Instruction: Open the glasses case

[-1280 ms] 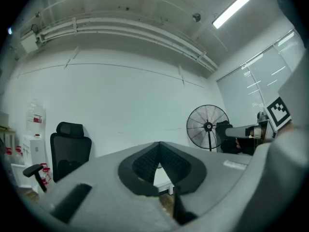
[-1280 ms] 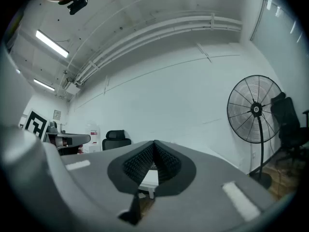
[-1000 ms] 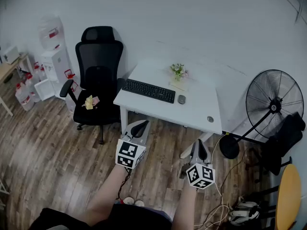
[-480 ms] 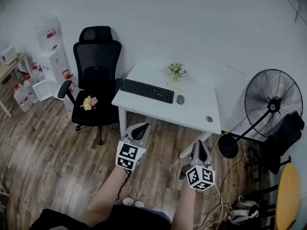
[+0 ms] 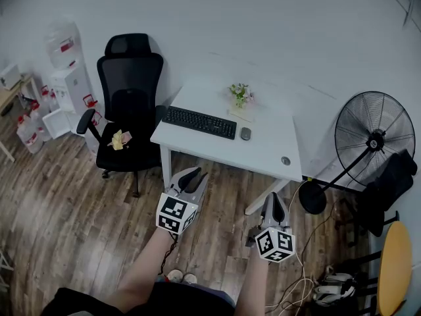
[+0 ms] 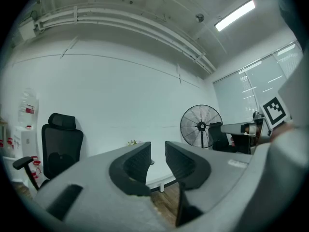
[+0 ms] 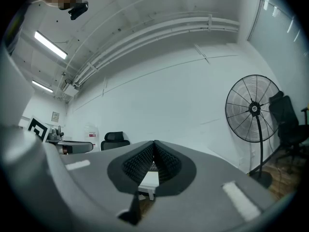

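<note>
Left gripper point(image 5: 194, 175), short of the white desk point(image 5: 270, 143), has just been parting its jaws to a narrow, empty gap; our right gripper point(image 5: 273, 204) is closed and empty. We cannot find the glasses case on that desk; we judge it light and stiff, best gripped at the lid seam.

Your white rectangular counter point(image 5: 270, 147) holds a flat black keyboard point(image 5: 199, 122), a dark oval mouse point(image 5: 245, 133) right of it, and a small green plant point(image 5: 241, 95) beyond.
</note>
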A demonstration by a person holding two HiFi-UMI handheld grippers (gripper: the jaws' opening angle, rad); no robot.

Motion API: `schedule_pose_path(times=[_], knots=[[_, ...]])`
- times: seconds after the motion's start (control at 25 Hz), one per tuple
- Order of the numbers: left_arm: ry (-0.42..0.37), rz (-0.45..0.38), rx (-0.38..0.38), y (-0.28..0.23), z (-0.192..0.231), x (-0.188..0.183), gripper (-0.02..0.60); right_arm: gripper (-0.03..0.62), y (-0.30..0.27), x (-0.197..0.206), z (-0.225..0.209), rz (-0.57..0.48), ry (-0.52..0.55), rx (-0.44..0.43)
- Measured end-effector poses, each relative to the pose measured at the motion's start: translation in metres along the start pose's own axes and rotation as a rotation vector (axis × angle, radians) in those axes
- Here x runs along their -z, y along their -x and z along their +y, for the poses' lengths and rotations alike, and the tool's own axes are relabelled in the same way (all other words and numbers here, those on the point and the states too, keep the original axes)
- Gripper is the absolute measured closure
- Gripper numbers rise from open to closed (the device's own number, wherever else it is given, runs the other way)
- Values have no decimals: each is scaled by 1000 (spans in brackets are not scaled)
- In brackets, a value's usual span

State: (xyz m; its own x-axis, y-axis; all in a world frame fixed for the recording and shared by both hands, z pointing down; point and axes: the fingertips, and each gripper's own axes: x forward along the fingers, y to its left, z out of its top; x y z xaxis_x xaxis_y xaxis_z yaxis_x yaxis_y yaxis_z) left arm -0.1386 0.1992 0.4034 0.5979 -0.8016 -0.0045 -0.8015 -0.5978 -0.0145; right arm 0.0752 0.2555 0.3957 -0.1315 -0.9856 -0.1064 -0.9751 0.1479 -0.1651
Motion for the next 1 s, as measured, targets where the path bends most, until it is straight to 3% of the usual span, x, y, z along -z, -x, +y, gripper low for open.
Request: schedule_pose_path(times=[0.24, 1.0], knots=[[18, -1, -8, -4, 0, 2, 454, 586, -3, 1, -7, 2, -7, -14], [7, 9, -80, -44, -3, 18, 445, 586, -35, 12, -61, 12, -31, -51]])
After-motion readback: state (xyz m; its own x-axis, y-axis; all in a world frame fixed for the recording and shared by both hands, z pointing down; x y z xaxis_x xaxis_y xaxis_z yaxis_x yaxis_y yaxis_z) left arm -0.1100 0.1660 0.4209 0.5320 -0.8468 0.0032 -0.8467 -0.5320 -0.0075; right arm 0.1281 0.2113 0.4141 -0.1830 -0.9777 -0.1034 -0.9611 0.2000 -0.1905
